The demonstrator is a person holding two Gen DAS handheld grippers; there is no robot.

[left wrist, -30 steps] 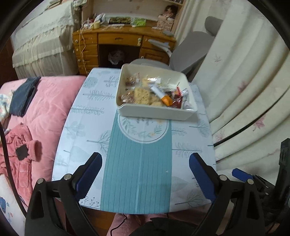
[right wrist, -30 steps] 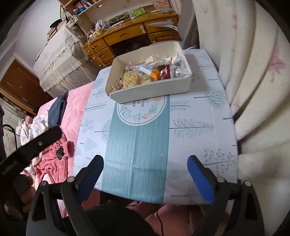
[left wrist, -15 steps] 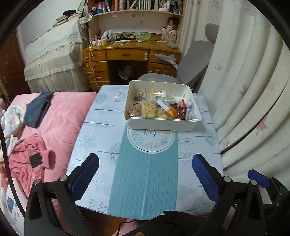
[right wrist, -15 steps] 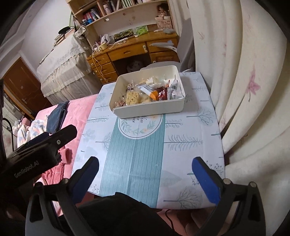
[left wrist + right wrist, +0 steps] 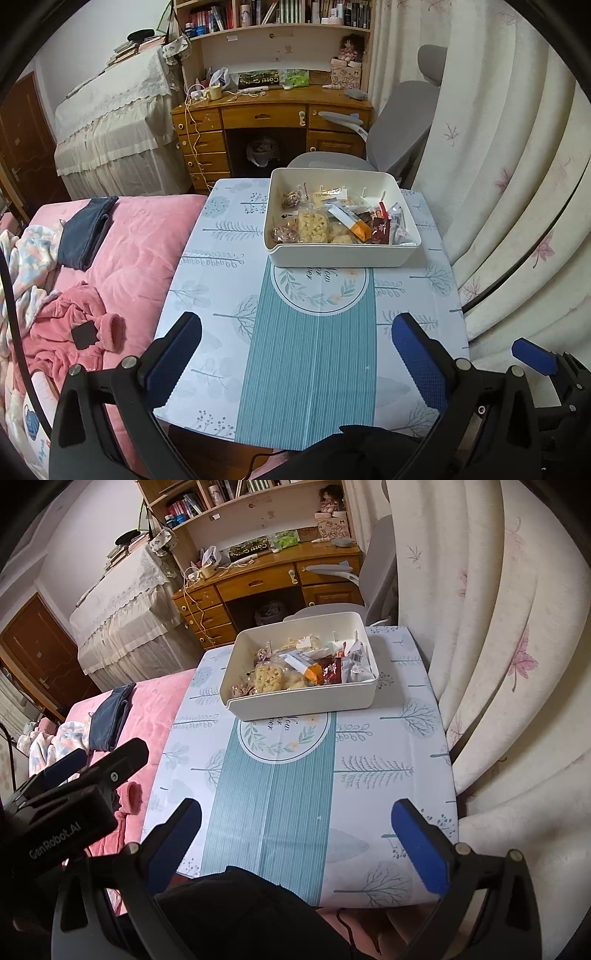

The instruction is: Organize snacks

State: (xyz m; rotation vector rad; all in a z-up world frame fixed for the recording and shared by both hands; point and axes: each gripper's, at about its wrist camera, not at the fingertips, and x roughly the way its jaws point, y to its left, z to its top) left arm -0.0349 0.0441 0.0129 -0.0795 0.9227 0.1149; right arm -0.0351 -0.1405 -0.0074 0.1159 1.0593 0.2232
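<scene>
A white rectangular bin stands at the far end of a small table with a tree-print cloth. Several wrapped snacks lie inside it, among them a pale cracker pack and an orange-tipped bar. My left gripper hangs open over the near end of the table, nothing between its blue pads. My right gripper is also open and empty over the near edge. The left gripper's body shows at the left of the right wrist view.
A pink bed with clothes adjoins the table's left side. Cream curtains hang close along the right. A grey chair and a wooden desk with shelves stand behind the table. A dark sleeve lies at the near edge.
Both views have pulled back and tilted up: the bin sits farther off and the desk and shelves have come into view. The right jaws have spread slightly wider.
</scene>
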